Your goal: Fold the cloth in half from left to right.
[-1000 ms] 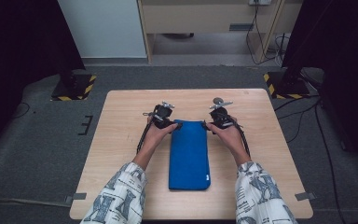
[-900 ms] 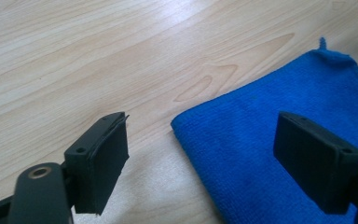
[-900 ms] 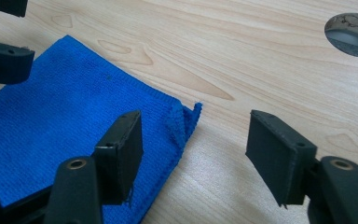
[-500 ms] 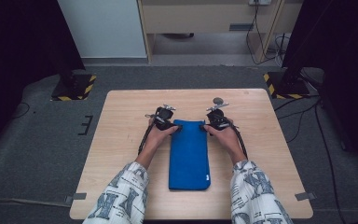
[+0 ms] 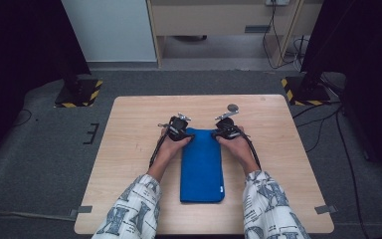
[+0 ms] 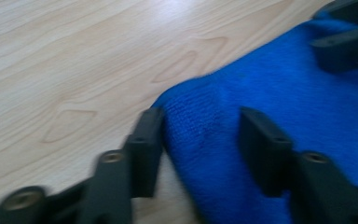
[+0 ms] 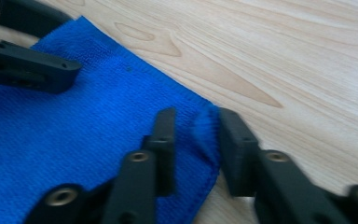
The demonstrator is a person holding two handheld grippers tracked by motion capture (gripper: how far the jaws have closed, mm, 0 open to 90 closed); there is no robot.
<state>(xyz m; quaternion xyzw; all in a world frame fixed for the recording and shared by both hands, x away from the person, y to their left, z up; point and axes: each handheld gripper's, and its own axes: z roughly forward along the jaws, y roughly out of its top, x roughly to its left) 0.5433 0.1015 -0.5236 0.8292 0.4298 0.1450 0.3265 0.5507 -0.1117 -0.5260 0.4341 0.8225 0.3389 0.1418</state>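
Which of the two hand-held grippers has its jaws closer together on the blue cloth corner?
The right hand-held gripper: its jaws pinch a narrow fold of the blue cloth. The left hand-held gripper straddles its corner wider.

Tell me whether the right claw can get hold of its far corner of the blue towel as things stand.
Probably yes: the right claw already straddles the blue towel at that corner, jaws just closing on a bunched edge, with bare table beside it and nothing in the way.

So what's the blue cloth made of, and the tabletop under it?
The blue cloth looks like soft terry or microfibre: a fine looped weave shows, with a fuzzy, matte edge bunching between the right gripper jaws. The table looks like pale wood or wood-look laminate: grain patterns under a smooth, slightly glossy sheen. Which of the two, I can't tell.
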